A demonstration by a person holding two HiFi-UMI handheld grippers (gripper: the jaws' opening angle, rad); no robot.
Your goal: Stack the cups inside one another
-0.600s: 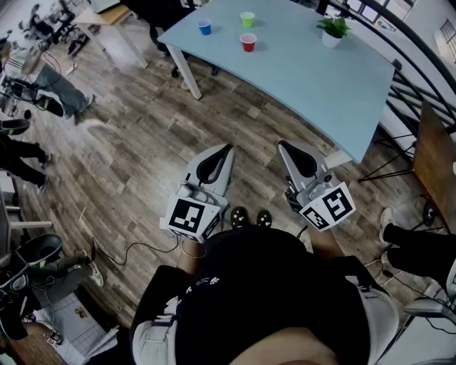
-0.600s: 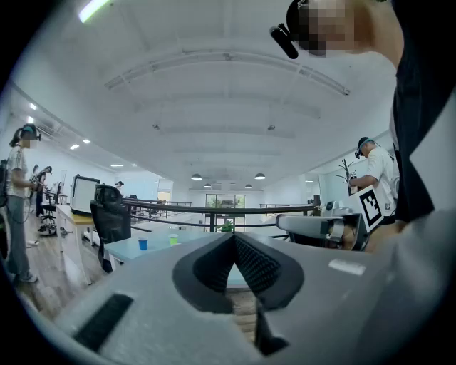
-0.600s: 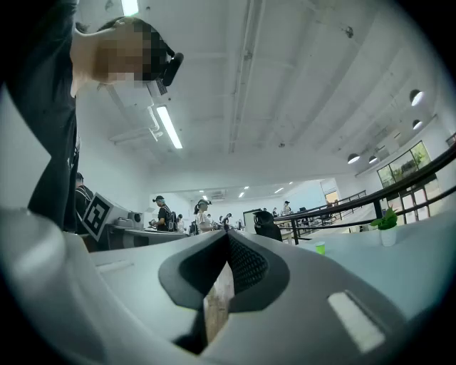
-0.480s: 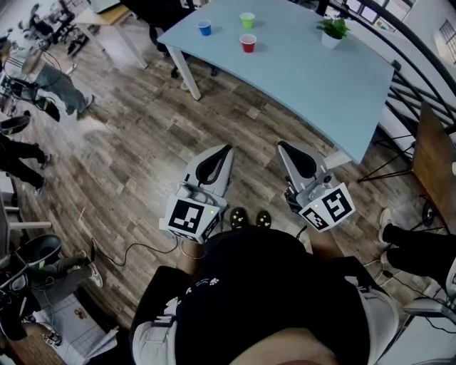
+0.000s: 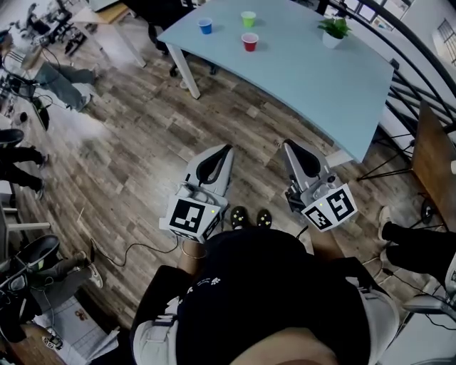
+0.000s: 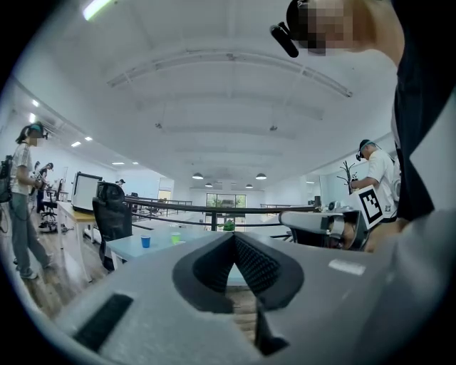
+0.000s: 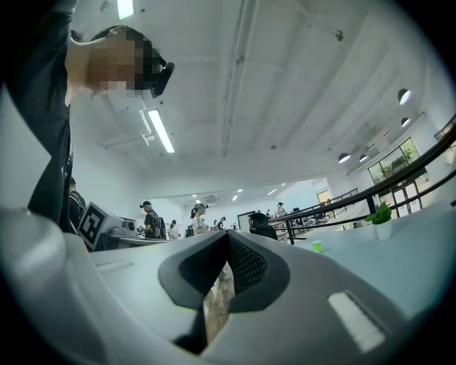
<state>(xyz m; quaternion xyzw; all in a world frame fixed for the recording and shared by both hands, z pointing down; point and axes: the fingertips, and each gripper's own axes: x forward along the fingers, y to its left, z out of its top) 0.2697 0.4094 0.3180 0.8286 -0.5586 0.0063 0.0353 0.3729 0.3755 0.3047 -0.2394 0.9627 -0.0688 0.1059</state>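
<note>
blue cup [image 5: 205, 26], green cup [image 5: 247, 18], red cup [image 5: 249, 43] upright, apart

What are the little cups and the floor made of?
The red cup, blue cup and green cup look like plastic, going by their bright solid colours, though they are too small to be sure. The floor looks like wood planks, or wood-look vinyl: grey-brown grain and board seams show.

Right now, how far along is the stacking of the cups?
Nothing is stacked yet: the blue cup, green cup and red cup stand apart on the table. Nothing is in hand: the left tongs and right tongs are shut and empty, over the floor, short of the table. All the stacking is left.
</note>
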